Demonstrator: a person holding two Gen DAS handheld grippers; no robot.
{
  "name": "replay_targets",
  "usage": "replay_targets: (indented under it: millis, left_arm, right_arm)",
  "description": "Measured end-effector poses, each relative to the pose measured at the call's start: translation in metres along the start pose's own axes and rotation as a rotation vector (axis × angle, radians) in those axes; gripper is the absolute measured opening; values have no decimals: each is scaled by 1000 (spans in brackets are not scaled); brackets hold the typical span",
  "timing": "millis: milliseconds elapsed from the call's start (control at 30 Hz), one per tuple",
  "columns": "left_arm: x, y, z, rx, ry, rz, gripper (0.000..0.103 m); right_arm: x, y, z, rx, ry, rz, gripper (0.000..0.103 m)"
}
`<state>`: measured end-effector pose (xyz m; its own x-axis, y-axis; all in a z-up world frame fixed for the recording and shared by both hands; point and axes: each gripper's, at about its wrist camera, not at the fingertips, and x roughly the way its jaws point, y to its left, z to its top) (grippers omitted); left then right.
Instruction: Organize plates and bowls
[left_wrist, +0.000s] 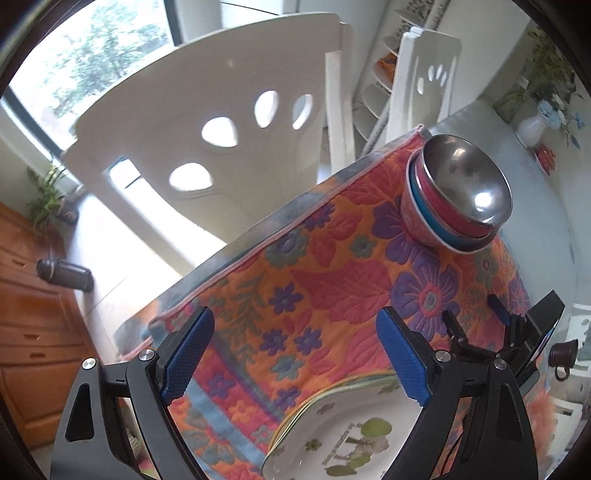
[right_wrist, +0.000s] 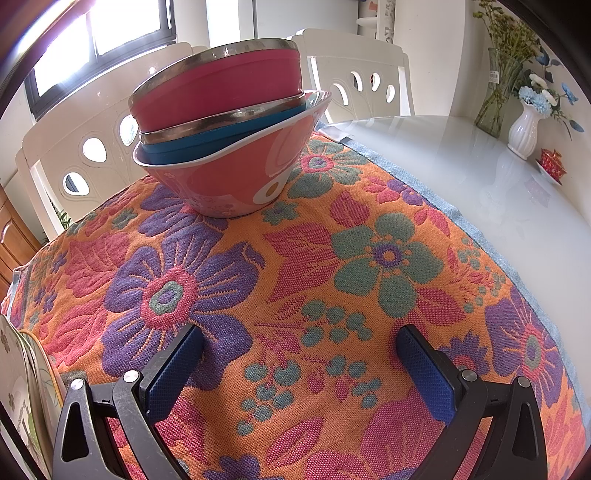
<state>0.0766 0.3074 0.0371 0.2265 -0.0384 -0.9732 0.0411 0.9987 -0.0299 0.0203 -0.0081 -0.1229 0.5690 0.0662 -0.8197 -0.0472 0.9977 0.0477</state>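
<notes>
Both grippers stand with jaws wide apart, holding nothing. Left gripper hangs over the stacked plates; right gripper faces the far bowl stack across the floral cloth.

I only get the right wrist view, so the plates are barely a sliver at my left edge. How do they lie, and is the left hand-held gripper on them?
Observer: The plates lie as a flat stack on the floral cloth; the top one is white with green fruit printed on it.
Operator: And the left hand-held gripper?
Observer: The left hand-held gripper is above the stack's far edge, jaws wide, nothing between them.
Operator: My bowl stack hides its inside. Anything in the top bowl?
Observer: The left wrist view looks into the top bowl: a bare steel lining, nothing in it.
</notes>
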Motion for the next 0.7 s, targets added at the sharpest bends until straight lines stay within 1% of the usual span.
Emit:
replay_targets:
  millis: [100,133,167,267,333,367,400,467,500,533,567,600,633,667,700]
  left_arm:
    - [15,-6,21,23,22,-47,89]
    - [22,-9,31,44,35,-71,89]
    - [24,-11,35,62,43,-80,89]
    - [36,-21,56,158,69,-94,89]
    - [42,-31,74,238,80,-125,89]
    - [44,-34,80,257,83,-139,89]
    - [44,-38,88,280,86,-160,89]
    - [41,-46,104,316,86,-199,89]
    - [39,-50,110,329,85,-217,89]
    - [37,-55,119,343,89,-246,89]
    - [37,-57,124,349,92,-261,89]
    - [38,-61,130,356,98,-282,89]
    - [40,-65,136,363,107,-296,89]
    - [43,-68,141,366,115,-303,89]
    - [48,-73,147,373,125,-313,89]
  right_arm:
    - [0,0,-1,0,0,0,103]
    - [0,0,0,0,0,-1,103]
    - [0,0,0,0,0,-4,103]
    - [-2,4,3,2,0,-3,103]
    - [-2,5,4,3,0,-5,103]
    - [-2,5,4,5,1,-1,103]
    - [-2,3,6,13,11,13,103]
    - [1,-4,16,23,81,48,103]
    - [1,-9,23,58,136,60,103]
    - [0,-17,31,136,205,70,103]
    - [-2,-25,36,216,243,90,101]
    - [-11,-37,43,330,257,125,99]
    - [-20,-44,50,385,242,146,99]
    - [-32,-50,58,430,207,162,99]
    - [-50,-58,74,481,144,180,99]
